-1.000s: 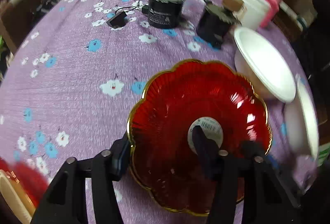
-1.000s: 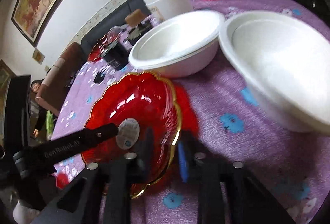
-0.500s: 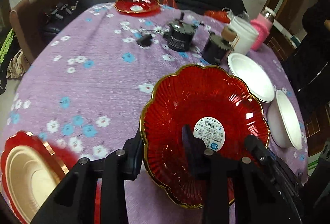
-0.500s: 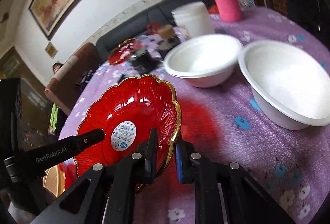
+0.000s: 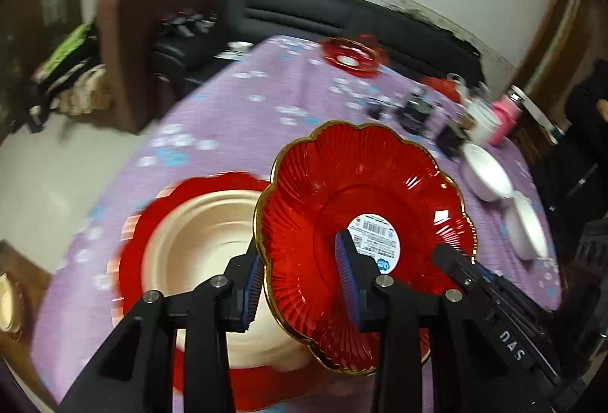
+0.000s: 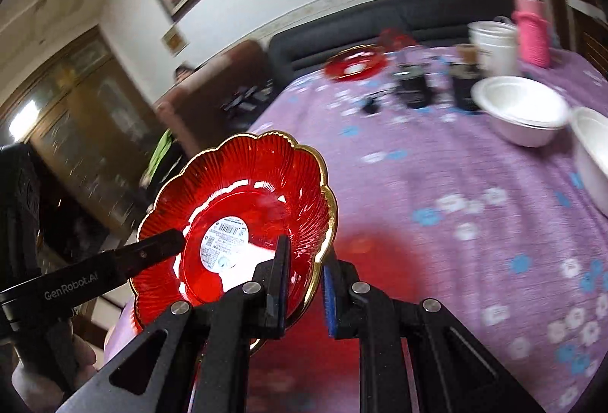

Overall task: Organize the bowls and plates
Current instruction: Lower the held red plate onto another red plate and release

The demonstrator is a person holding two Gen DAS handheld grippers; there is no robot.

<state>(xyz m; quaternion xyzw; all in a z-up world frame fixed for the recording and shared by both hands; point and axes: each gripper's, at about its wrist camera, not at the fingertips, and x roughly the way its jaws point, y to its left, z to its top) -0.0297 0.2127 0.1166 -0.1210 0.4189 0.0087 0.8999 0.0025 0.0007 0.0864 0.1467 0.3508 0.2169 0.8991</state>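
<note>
Above the purple flowered tablecloth, a red glass plate with a scalloped gold rim is hanging in the air, tilted, gripped from two sides. The left gripper is straddling the plate's rim at about 7 o'clock in its own view: one blue-padded finger is sitting outside the rim, the other is lying across the inside face just below the round white barcode label. The gap between the fingers is wide, so whether they are truly pinching the glass cannot be told. The right gripper is clamping the plate at the rim's 5 o'clock edge in the right wrist view, its two pads set close on either side of the gold border.

In the left wrist view, directly under the plate at 8 o'clock, a tan bowl is sitting inside another red plate on the cloth, both blurred. At 3 o'clock two white bowls are standing side by side near the table edge. At 12 o'clock, far across the table, a third red plate is lying flat. Between it and the white bowls some dark boxes, a white tub and a pink bottle are clustering at about 1 o'clock. A black sofa is running behind the table.
</note>
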